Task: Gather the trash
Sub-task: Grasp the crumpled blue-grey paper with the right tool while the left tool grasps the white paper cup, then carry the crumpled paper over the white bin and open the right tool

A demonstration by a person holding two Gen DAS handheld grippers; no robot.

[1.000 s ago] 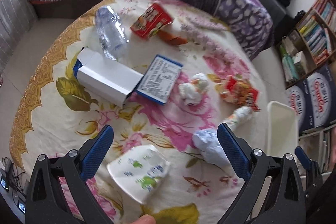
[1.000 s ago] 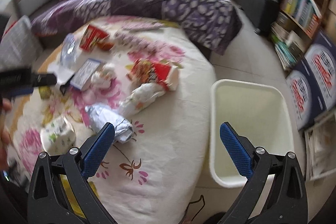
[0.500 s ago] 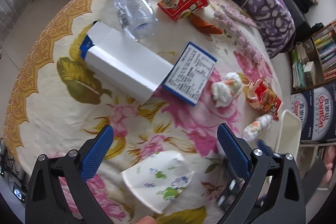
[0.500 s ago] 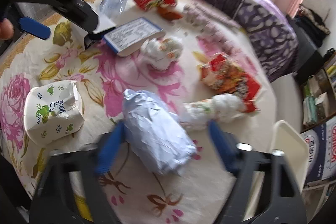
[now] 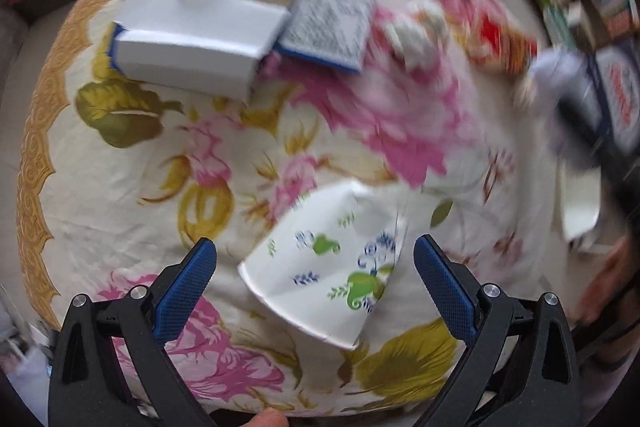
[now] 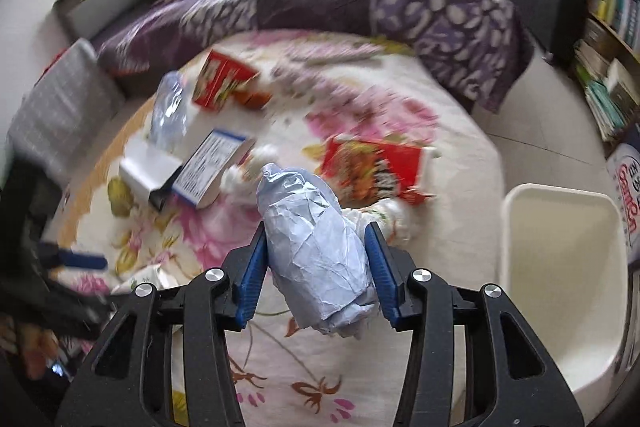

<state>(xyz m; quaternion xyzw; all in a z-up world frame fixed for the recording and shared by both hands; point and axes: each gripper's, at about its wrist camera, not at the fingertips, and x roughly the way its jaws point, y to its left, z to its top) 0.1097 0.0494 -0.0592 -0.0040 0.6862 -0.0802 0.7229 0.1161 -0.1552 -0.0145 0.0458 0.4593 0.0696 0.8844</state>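
Two grippers at work over the littered floral cloth (image 5: pixel 120 187), one empty, one loaded.

Left gripper (image 5: pixel 316 269): jaws spread wide, holding nothing, straddling the crushed paper cup (image 5: pixel 326 265) lying on its side (light, thin-walled, already flattened; probably best pinched across the creased body, gently). Right gripper (image 6: pixel 316 265): jaws closed in on the crumpled blue paper wad (image 6: pixel 316 247), lifted clear of the cloth; soft, near weightless, compresses under the pads, so likely to slip if the squeeze eases. White bin (image 6: pixel 560 267) stands just beside, right.

Bin (image 6: pixel 560 267) right of bed (image 6: pixel 440 155); box (image 6: pixel 148 167) left of booklet (image 6: pixel 212 167)
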